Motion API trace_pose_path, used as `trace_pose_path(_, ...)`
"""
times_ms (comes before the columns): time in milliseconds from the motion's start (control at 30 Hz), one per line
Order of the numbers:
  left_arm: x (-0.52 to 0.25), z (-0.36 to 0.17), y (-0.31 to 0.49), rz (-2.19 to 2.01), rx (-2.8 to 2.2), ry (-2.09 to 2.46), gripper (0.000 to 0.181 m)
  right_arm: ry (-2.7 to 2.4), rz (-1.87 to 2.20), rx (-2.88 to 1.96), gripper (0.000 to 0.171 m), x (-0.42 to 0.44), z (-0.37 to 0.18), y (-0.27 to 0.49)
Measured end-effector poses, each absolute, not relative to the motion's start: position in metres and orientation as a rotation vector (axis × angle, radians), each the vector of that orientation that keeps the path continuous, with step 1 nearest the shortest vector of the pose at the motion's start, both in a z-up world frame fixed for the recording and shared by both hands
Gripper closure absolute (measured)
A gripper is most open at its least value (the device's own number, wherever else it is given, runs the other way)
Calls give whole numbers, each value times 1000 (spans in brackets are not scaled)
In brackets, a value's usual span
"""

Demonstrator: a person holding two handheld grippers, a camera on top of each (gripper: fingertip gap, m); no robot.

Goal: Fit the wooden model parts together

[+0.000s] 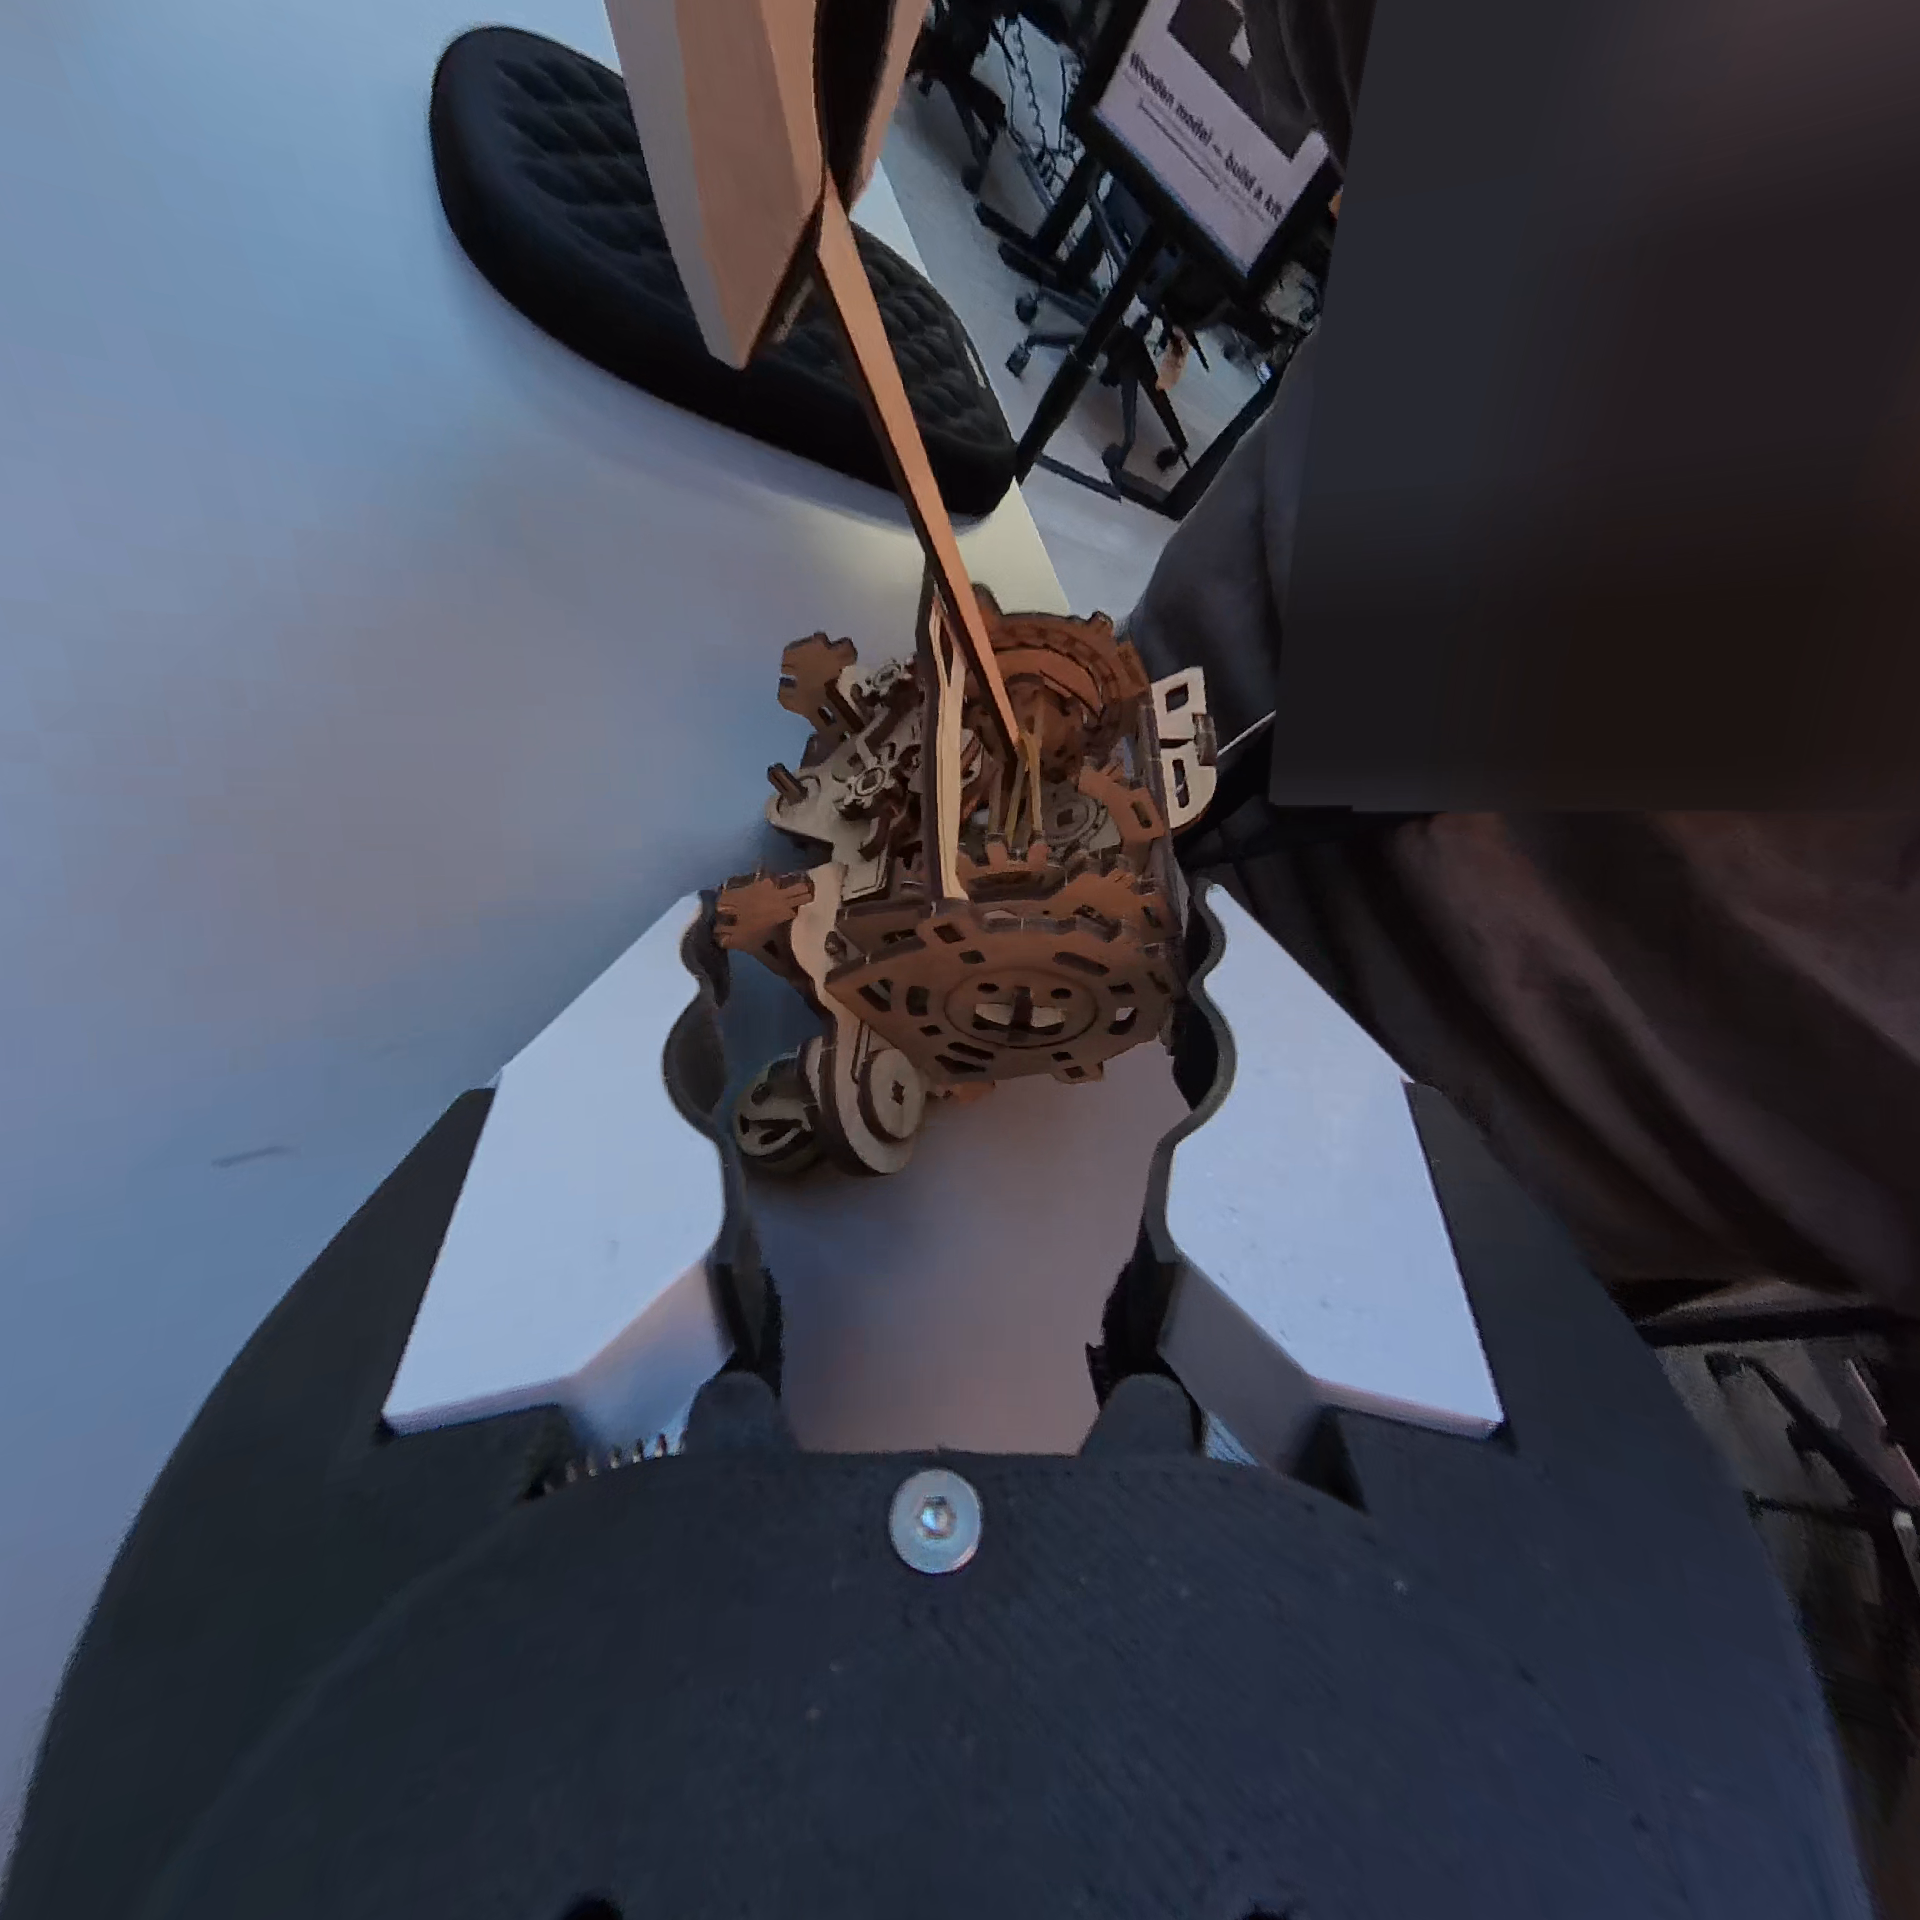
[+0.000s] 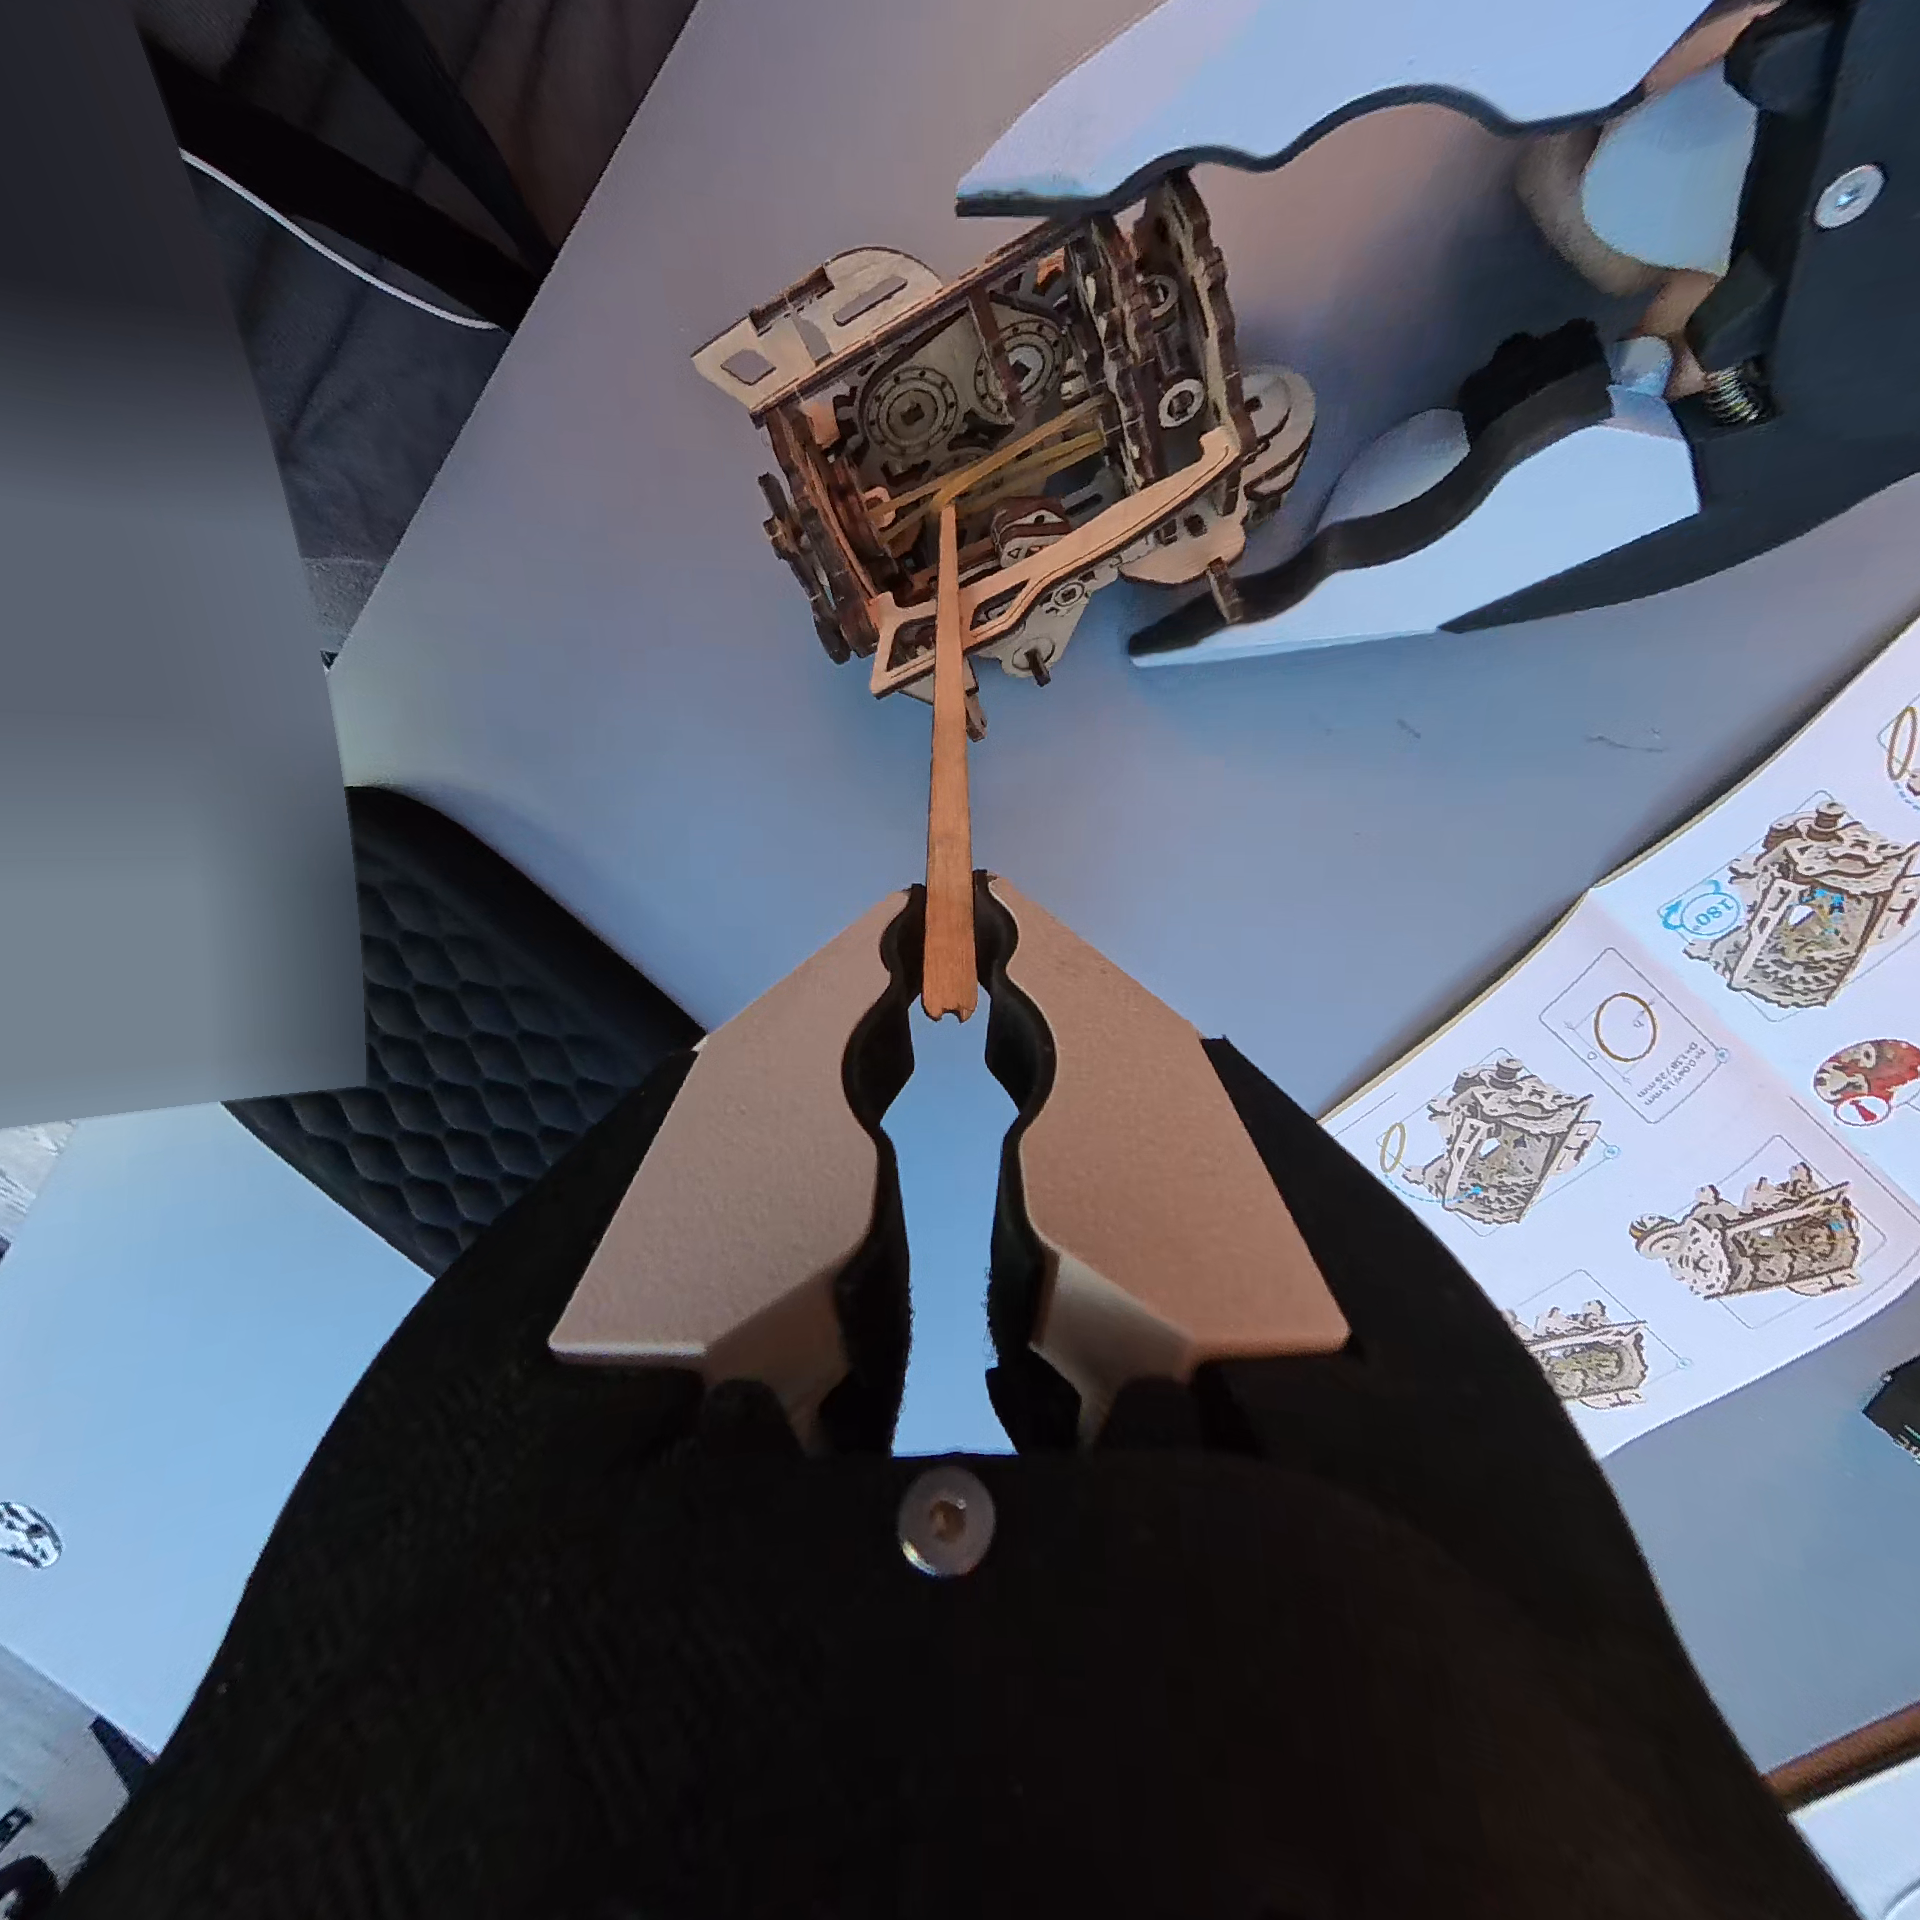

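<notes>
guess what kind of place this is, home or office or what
Probably an office or lab workspace: a pale table with a printed instruction sheet, a black mesh chair beside it, and wheeled chairs and stands on the floor behind.

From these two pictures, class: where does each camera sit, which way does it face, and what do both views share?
Left wrist view: sits on the left gripper, looking along its fingers at the wooden model clamped between them.
Right wrist view: sits on the right gripper, looking along the wooden stick it pinches, toward the model; the left gripper shows beyond.
Shared: model, stick, rubber band, grey table.
</notes>
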State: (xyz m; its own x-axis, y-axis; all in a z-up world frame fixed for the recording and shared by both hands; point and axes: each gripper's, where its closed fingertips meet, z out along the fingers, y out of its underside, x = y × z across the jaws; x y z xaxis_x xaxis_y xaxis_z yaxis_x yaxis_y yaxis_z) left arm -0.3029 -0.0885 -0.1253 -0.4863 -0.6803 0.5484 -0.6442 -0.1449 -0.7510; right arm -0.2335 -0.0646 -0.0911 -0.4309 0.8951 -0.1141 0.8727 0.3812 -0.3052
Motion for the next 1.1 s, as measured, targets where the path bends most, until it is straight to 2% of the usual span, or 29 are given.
trace_pose_path(1100,-301,-125,-88,-1759,-1594,2022,96,-2619,449,-1635,165,-222,-84,-70)
